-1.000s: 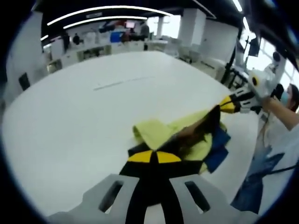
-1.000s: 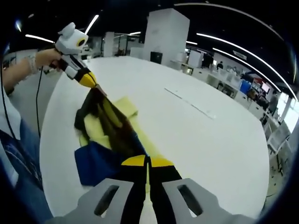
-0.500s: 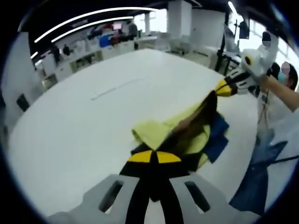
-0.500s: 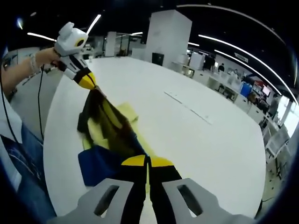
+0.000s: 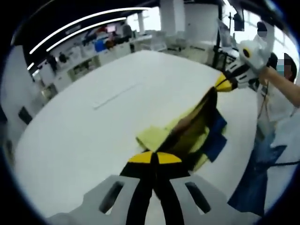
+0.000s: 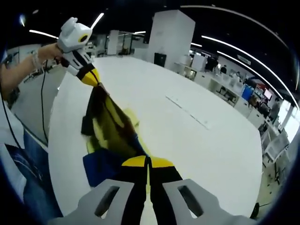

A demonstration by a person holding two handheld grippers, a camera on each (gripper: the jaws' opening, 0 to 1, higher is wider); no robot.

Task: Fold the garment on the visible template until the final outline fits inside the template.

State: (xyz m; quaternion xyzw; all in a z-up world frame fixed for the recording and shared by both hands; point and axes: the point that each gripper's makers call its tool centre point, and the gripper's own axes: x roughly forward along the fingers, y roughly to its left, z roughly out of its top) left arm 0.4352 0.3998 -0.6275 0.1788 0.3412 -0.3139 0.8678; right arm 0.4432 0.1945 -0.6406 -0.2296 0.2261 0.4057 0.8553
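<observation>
The garment (image 5: pixel 192 129) is yellow, dark brown and blue, and it hangs stretched between my two grippers over a white table (image 5: pixel 89 136). My left gripper (image 5: pixel 154 158) is shut on one end of it. My right gripper (image 5: pixel 223 84) enters from the upper right, shut on the far end. In the right gripper view my right gripper (image 6: pixel 147 162) pinches the near end of the garment (image 6: pixel 110 126), and my left gripper (image 6: pixel 90 76) holds the far end up. A blue part (image 6: pixel 101 166) sags lowest. A faint grey line (image 5: pixel 117 95) marks the table beyond.
The table edge (image 6: pixel 51 140) runs close beside the garment, with a person's jeans (image 6: pixel 18 168) just past it. A hand and forearm (image 5: pixel 281 89) hold the other gripper. Desks and pillars stand far behind the table (image 6: pixel 201 145).
Both grippers have lifted and drawn apart a little. The garment now hangs tauter and more of it is off the table. Both stay shut on it.
</observation>
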